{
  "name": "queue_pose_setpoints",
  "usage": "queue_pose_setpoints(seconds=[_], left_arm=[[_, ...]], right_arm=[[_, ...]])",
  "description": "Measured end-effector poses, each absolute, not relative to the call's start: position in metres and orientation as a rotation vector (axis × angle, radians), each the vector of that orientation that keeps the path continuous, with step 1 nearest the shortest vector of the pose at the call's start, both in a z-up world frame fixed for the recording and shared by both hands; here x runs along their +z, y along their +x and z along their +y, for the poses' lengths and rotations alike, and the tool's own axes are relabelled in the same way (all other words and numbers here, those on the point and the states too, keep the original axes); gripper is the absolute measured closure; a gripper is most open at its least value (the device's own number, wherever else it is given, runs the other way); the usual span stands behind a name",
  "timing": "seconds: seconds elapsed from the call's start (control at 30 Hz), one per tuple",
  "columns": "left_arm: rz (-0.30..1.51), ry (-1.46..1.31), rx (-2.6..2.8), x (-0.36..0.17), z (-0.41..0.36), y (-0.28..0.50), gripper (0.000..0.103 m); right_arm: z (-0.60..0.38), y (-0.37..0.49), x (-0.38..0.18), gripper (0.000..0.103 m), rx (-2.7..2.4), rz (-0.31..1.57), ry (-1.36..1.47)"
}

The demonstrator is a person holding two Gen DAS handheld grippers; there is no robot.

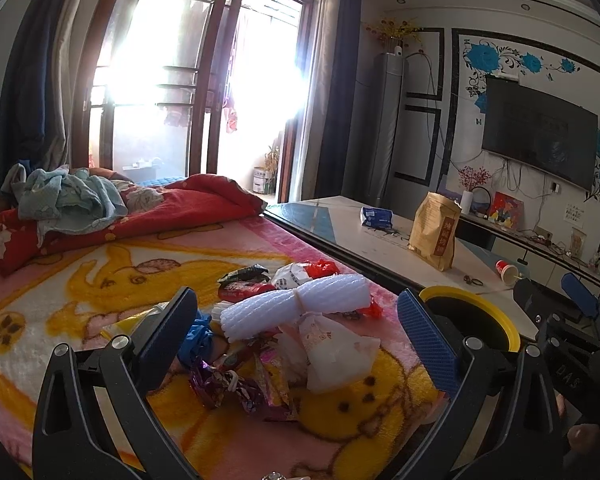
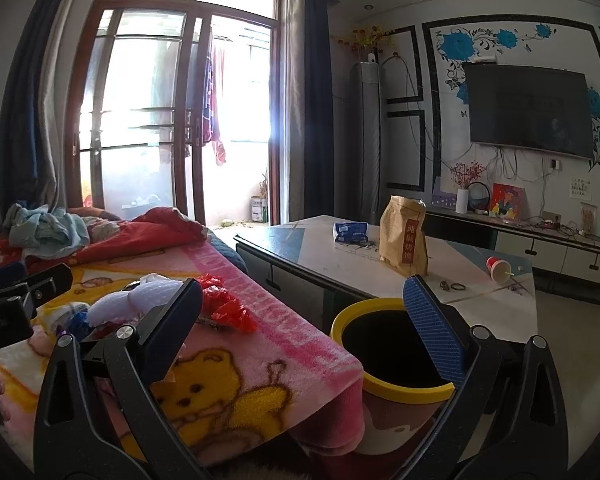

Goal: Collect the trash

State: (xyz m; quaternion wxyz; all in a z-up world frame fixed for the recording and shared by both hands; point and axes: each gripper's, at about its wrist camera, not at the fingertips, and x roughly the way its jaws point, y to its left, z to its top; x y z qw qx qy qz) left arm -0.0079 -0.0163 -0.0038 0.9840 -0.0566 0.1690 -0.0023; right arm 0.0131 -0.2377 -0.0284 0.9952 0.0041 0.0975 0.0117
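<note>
A heap of trash lies on the pink cartoon blanket (image 1: 80, 280): a white foam net roll (image 1: 300, 306), a white crumpled bag (image 1: 336, 352), purple foil wrappers (image 1: 240, 388), red plastic (image 1: 324, 268) and a blue scrap (image 1: 198, 336). My left gripper (image 1: 300, 344) is open and empty, its jaws wide on either side of the heap. A yellow-rimmed trash bin (image 2: 392, 364) stands on the floor beside the bed. My right gripper (image 2: 304, 320) is open and empty, held over the bed edge and the bin. The foam roll (image 2: 140, 298) and red plastic (image 2: 224, 306) show left of it.
A low table (image 2: 340, 264) stands behind the bin with a brown paper bag (image 2: 406, 236), a blue packet (image 2: 350, 232) and a tipped red cup (image 2: 500, 270). A red quilt and clothes (image 1: 68, 196) lie at the far end of the bed.
</note>
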Motion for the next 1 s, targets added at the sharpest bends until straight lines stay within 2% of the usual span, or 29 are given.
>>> queue_pose_setpoints(seconds=[0.67, 1.0], left_arm=[[0.345, -0.119, 0.005, -0.005, -0.017, -0.008, 0.006], [0.340, -0.164, 0.077, -0.002, 0.014, -0.002, 0.006]], right_arm=[[-0.231, 0.023, -0.029, 0.011, 0.063, 0.232, 0.014], [-0.202, 0.048, -0.024, 0.011, 0.186, 0.302, 0.013]])
